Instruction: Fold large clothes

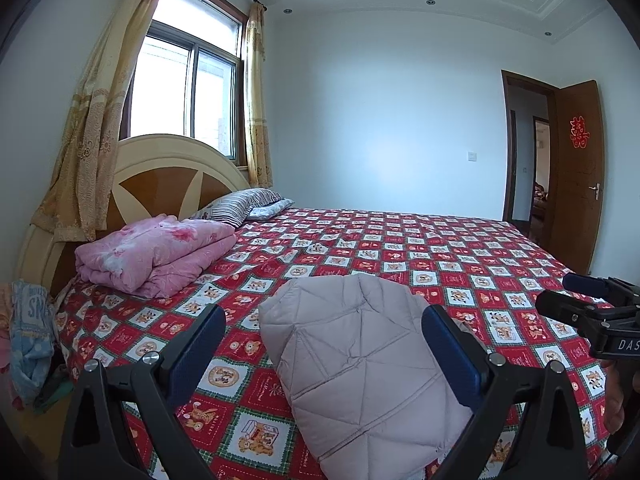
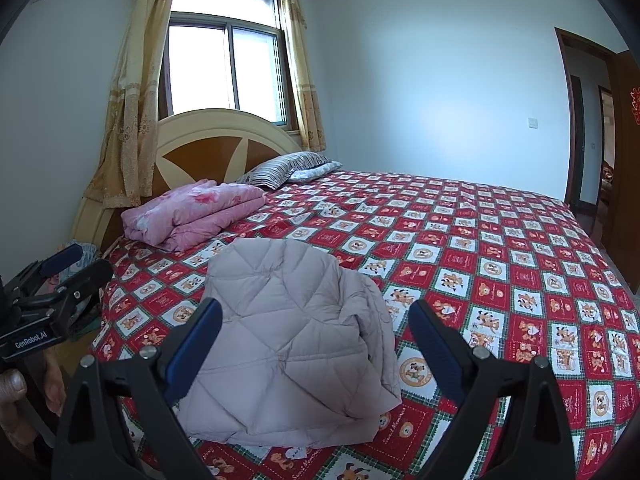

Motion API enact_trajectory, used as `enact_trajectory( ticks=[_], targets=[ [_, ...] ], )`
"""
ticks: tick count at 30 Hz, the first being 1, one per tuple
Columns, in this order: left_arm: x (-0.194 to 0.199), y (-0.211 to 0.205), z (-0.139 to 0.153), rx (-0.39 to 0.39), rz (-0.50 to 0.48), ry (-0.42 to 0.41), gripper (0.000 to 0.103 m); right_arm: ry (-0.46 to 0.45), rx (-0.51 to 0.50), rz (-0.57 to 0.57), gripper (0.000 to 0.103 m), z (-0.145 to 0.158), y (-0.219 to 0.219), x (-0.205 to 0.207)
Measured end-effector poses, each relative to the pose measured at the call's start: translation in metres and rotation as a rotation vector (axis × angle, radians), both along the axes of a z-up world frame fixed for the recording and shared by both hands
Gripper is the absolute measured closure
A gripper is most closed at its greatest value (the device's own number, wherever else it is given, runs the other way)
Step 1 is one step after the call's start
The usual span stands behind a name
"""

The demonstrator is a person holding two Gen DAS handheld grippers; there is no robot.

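A pale mauve quilted down jacket [image 1: 360, 360] [image 2: 288, 332] lies folded into a compact bundle near the front edge of the bed, on a red cartoon-check sheet [image 1: 440, 264] [image 2: 500, 264]. My left gripper [image 1: 324, 316] is open, its blue-padded fingers spread to either side of the jacket's near part and gripping nothing. My right gripper [image 2: 315, 307] is open too and straddles the bundle from the right side, pads off the fabric. Each gripper shows at the edge of the other's view: the right gripper [image 1: 556, 292] and the left gripper [image 2: 92, 262].
A folded pink quilt [image 1: 156, 256] [image 2: 192, 212] and striped pillows [image 1: 244, 204] sit by the headboard [image 1: 172, 176]. Loose clothes [image 1: 30, 340] hang beside the bed at the left. A brown door [image 1: 576, 176] stands open at the right. A hand [image 2: 16, 392] holds the left gripper.
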State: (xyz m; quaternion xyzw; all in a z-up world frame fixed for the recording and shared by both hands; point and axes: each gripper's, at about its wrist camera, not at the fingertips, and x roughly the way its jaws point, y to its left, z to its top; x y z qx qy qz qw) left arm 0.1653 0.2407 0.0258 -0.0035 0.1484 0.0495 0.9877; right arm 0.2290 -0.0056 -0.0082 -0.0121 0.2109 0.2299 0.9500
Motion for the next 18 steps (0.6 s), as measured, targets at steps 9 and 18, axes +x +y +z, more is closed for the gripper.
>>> enact_trajectory(
  ticks=[9, 18],
  targets=[
    [0.002, 0.0, -0.005, 0.004, 0.006, 0.003, 0.001, -0.004, -0.01, 0.009, 0.006, 0.0, 0.003, -0.001],
    [0.004, -0.011, -0.009, 0.051, -0.012, 0.004, 0.001, 0.003, -0.023, 0.014, 0.004, -0.006, 0.001, -0.001]
  ],
)
